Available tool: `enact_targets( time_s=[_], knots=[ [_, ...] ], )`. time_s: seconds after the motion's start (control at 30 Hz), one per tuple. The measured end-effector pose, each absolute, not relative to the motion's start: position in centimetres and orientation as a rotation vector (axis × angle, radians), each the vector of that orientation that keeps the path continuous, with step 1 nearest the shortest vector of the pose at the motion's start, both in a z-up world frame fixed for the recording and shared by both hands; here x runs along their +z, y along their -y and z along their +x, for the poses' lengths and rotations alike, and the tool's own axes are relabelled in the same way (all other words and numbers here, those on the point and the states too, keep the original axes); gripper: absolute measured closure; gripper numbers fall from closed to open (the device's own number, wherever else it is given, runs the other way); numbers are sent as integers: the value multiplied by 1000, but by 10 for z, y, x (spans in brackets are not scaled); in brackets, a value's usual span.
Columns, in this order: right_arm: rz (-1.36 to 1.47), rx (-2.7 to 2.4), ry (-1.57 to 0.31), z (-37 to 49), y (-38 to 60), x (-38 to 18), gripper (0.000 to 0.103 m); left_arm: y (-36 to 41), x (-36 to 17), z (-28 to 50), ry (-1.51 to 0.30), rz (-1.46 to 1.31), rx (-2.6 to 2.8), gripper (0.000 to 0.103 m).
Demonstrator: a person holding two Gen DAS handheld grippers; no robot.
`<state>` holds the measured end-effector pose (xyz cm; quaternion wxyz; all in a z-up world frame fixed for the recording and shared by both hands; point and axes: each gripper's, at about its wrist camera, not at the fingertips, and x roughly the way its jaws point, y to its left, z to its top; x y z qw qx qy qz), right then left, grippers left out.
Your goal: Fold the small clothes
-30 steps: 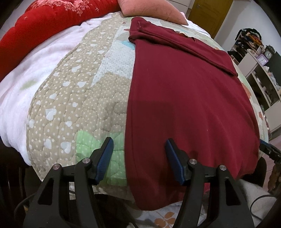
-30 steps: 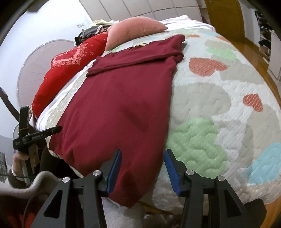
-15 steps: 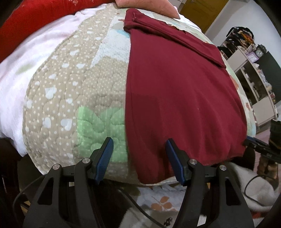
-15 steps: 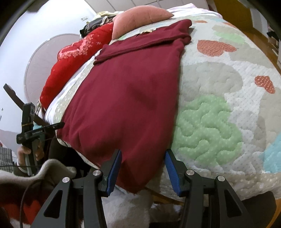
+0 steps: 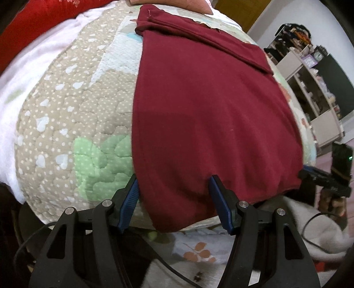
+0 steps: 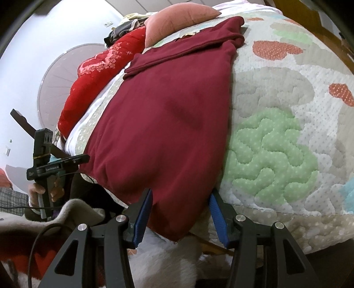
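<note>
A dark red garment (image 5: 210, 115) lies flat on the patchwork quilt (image 5: 73, 115), its far end folded into a band and its near hem hanging over the bed edge. My left gripper (image 5: 173, 183) is open, its jaws astride the garment's near left corner. My right gripper (image 6: 180, 198) is open, its jaws astride the near right corner of the same garment (image 6: 168, 115). Neither holds the cloth. The right gripper shows at the right edge of the left wrist view (image 5: 309, 175); the left gripper shows at the left in the right wrist view (image 6: 75, 160).
A red cushion (image 6: 97, 73) and a pink pillow (image 6: 181, 17) lie at the head of the bed. A white blanket (image 5: 26, 73) lines the quilt's left side. Shelves (image 5: 318, 84) stand to the right. Cables and grey fleece (image 5: 309, 226) lie below the bed edge.
Both grippers have moved forward to the garment's near hem, so each pair of open jaws now brackets a bottom corner. The garment has not moved.
</note>
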<state>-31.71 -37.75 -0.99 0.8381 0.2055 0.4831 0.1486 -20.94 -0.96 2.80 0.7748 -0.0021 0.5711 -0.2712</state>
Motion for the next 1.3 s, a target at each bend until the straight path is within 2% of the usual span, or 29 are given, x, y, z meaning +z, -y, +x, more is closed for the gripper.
enact_targets(
  time_s=[0.17, 0.33, 0.5, 0.57, 0.73, 0.83, 1.03, 1.3],
  knots=[
    [451, 330, -1023, -318, 380, -13, 53, 14, 23, -206, -1254, -11, -590, 41],
    [462, 365, -1043, -321, 378, -16, 53, 20, 22, -207, -1249, 9, -598, 31],
    [476, 402, -1051, -319, 367, -26, 54, 26, 21, -209, -1245, 48, -605, 29],
    [464, 420, -1037, -318, 361, -26, 63, 24, 22, -210, -1240, 47, -609, 34],
    [472, 441, -997, -311, 356, -21, 80, 17, 24, -206, -1245, 19, -601, 66],
    [500, 468, -966, -310, 357, -14, 85, 12, 28, -206, -1249, -19, -624, 82],
    [473, 519, -867, -302, 355, 18, 87, 9, 43, -200, -1241, -62, -662, 88],
    [480, 479, -677, -269, 378, 63, 87, 18, 87, -164, -1124, -164, -729, 89]
  ],
)
